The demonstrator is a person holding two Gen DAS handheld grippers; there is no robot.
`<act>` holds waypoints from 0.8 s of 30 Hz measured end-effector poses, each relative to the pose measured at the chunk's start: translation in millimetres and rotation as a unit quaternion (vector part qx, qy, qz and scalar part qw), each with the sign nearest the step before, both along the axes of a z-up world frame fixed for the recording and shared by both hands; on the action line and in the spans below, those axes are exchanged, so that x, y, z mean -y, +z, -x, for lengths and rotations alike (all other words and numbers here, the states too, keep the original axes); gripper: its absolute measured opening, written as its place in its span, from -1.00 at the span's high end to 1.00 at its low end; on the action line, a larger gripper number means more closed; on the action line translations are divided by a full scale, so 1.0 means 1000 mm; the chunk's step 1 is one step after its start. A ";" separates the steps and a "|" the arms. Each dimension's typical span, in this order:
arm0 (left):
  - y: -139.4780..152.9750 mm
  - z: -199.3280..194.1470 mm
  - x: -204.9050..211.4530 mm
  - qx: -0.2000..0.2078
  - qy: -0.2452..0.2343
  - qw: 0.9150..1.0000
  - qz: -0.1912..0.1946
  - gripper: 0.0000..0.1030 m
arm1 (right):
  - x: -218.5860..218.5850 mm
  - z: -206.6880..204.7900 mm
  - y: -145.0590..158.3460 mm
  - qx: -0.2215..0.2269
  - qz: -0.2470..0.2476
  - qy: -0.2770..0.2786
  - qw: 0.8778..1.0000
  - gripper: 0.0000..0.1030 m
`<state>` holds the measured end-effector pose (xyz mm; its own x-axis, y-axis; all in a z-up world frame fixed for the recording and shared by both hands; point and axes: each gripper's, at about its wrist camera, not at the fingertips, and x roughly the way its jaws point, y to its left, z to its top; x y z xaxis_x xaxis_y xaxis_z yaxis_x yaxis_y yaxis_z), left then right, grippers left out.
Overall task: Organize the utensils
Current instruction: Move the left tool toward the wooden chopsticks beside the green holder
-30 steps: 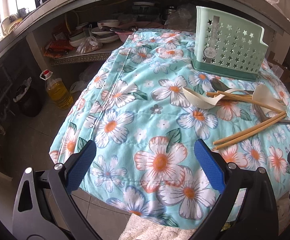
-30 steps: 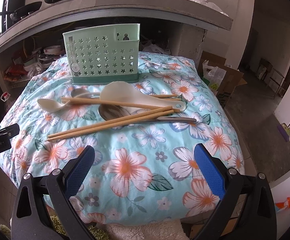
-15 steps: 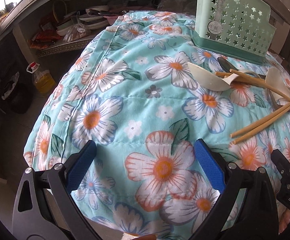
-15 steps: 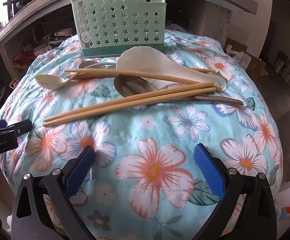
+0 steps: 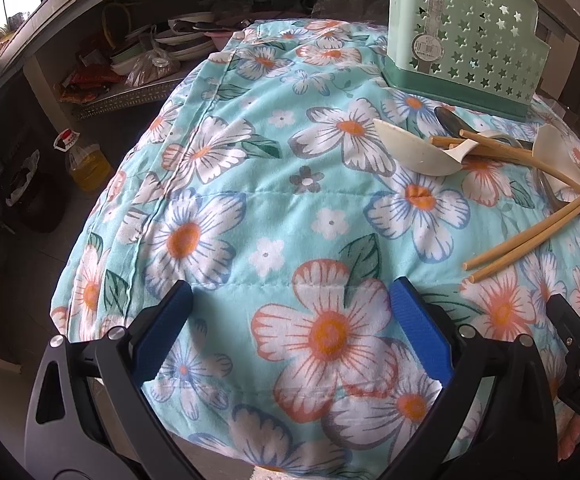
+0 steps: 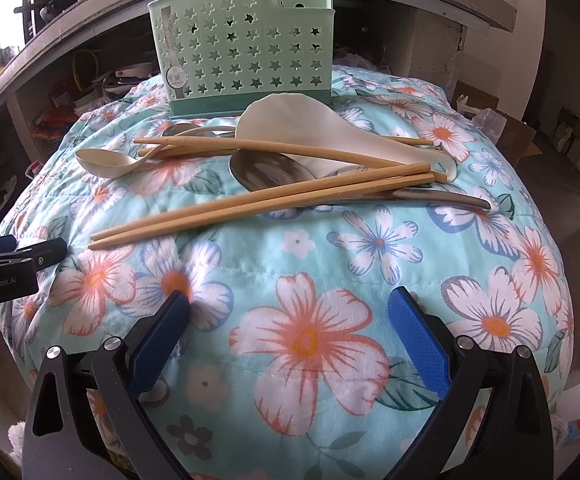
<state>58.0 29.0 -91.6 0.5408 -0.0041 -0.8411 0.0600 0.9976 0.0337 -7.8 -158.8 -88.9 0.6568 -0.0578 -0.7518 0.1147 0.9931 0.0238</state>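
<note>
Two grippers, your left gripper point(image 5: 290, 312) and right gripper point(image 6: 290, 316), have fingers spread wide, empty; chopsticks point(image 6: 258, 204) lie at 12 o'clock before the caddy point(image 6: 246, 44).

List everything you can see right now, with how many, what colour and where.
utensil caddy: one, mint green with star holes, upright at the far side of the quilt
floral quilt: one, turquoise with flowers, covering the surface
chopsticks: four, tan wood, two pairs lying across the pile
rice paddle: one, white, in front of the caddy
small spoon: one, cream, left end of the pile
metal spoons: two, silver, under the chopsticks
oil bottle: one, yellow, on the floor
left hand-held gripper: open, empty
right hand-held gripper: open, empty
</note>
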 end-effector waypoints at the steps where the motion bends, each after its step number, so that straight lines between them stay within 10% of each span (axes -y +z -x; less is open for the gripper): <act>1: 0.000 -0.002 -0.001 0.000 0.000 1.000 0.000 -0.86 | 0.000 0.000 0.000 0.000 -0.001 0.001 1.000 -0.88; 24: 0.011 0.004 -0.007 0.040 -0.024 0.999 0.025 -0.86 | 0.012 0.001 -0.001 0.013 -0.037 0.024 0.999 -0.88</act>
<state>54.2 35.6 -80.7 0.6042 -0.0729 -0.7935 0.1066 0.9942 -0.0102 -9.1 -170.6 -89.7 0.6770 0.0298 -0.7354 0.0652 0.9928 0.1003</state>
